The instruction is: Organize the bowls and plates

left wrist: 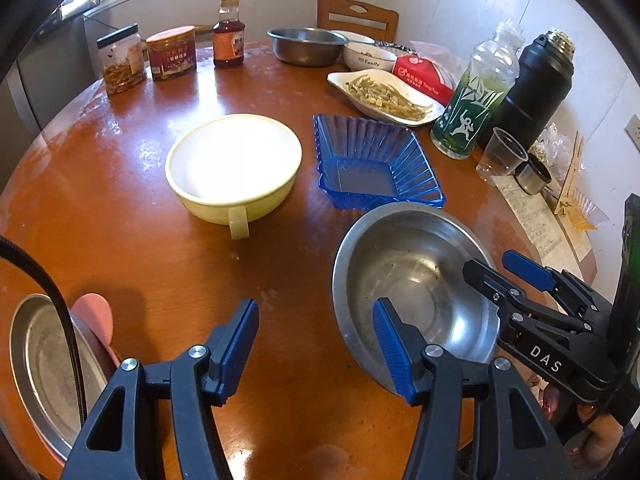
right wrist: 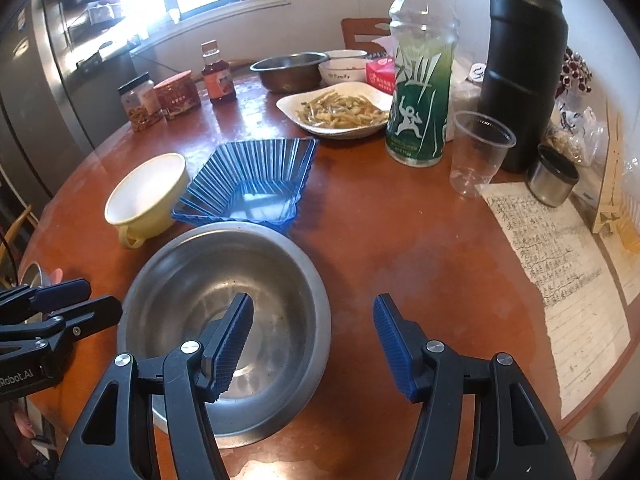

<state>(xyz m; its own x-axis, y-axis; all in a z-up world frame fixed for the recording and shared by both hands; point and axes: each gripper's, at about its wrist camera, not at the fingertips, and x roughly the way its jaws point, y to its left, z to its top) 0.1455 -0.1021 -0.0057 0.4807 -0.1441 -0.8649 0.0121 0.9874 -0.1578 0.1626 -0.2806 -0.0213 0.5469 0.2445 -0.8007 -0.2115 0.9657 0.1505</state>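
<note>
1. Your left gripper (left wrist: 316,344): jaws stood apart, nothing btwn the pads; hung over bare table (left wrist: 132,216), its right pad in front of the steel bowl's near-left rim.
2. Your right gripper (right wrist: 314,340): jaws likewise apart, nothing held. Left pad sat over the bowl's inside, right pad over bare wood just right of the rim. No contact could be told.
3. Steel bowl (left wrist: 408,276): empty, upright, near edge of table, btwn your two grippers.
4. Steel plate (left wrist: 44,364): at the near-left table edge w/ a pink item (left wrist: 94,312) beside it; a black cable crossed in front.
5. Yellow bowl w/ handle (left wrist: 234,168): mid-table, left of centre, empty, handle toward you.
6. Blue ribbed dish (left wrist: 372,160): square, clear plastic, empty; right behind the steel bowl, beside the yellow one.
7. Right side: written paper sheet (right wrist: 560,264), clear plastic cup (right wrist: 478,152), small steel cap (right wrist: 554,176), green-label bottle (right wrist: 420,92), black flask (right wrist: 524,64).
8. White plate of food strips (right wrist: 340,112): behind the blue dish.
9. Far edge: second steel bowl (left wrist: 306,46), white bowl (left wrist: 368,56), red packet (left wrist: 424,76), sauce bottle (left wrist: 228,34), two jars (left wrist: 172,54), chair back (left wrist: 358,18) beyond.
</note>
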